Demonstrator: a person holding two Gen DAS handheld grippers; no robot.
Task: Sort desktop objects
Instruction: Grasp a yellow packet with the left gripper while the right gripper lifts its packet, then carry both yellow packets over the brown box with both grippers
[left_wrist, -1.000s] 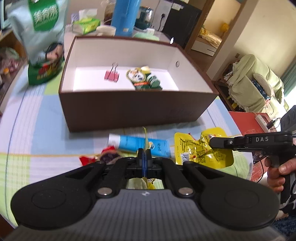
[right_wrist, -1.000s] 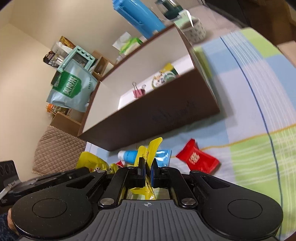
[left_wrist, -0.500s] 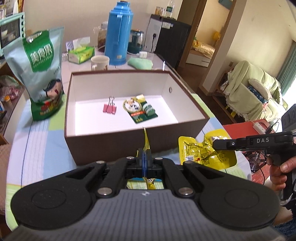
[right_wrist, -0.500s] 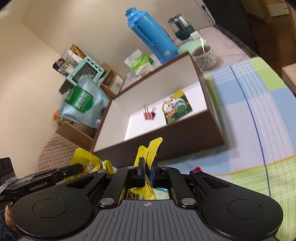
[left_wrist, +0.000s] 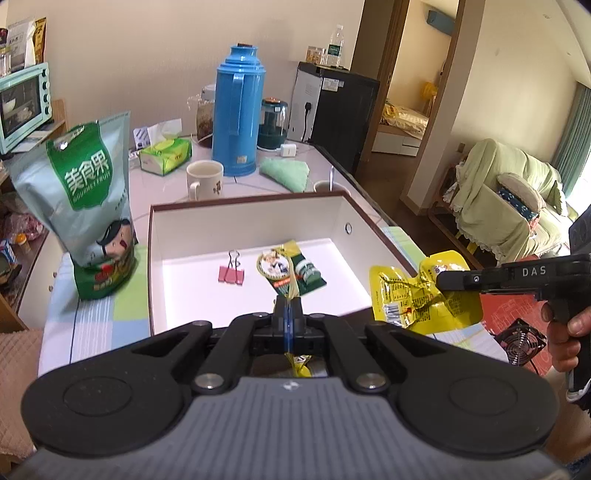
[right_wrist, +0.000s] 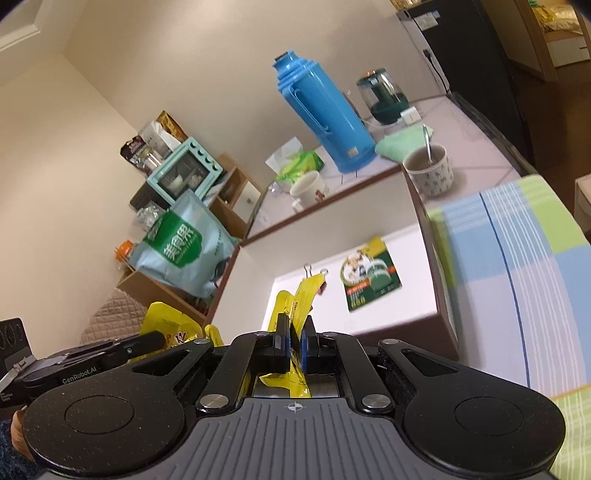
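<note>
Two yellow snack packets hang above the brown box (left_wrist: 251, 201), each pinched at an edge. One yellow packet (left_wrist: 417, 295), crinkled with red print, hangs over the box's right wall; the other yellow packet (right_wrist: 173, 328) is seen edge-on. Inside the white-lined box lie a pink binder clip (left_wrist: 231, 274) and a green sachet (left_wrist: 291, 267), flat and apart.

my two grippers are black with blue pads (right_wrist: 306, 349). the packet (left_wrist: 421, 295) i hold is yellow with small red print. the box (left_wrist: 258, 199) is brown outside, white inside; in it lie a pink clip (left_wrist: 231, 274) and a green sachet (left_wrist: 295, 267). the cloth (right_wrist: 517, 266) is checked blue, green and lilac. the flask (left_wrist: 240, 110) is bright blue.
</note>
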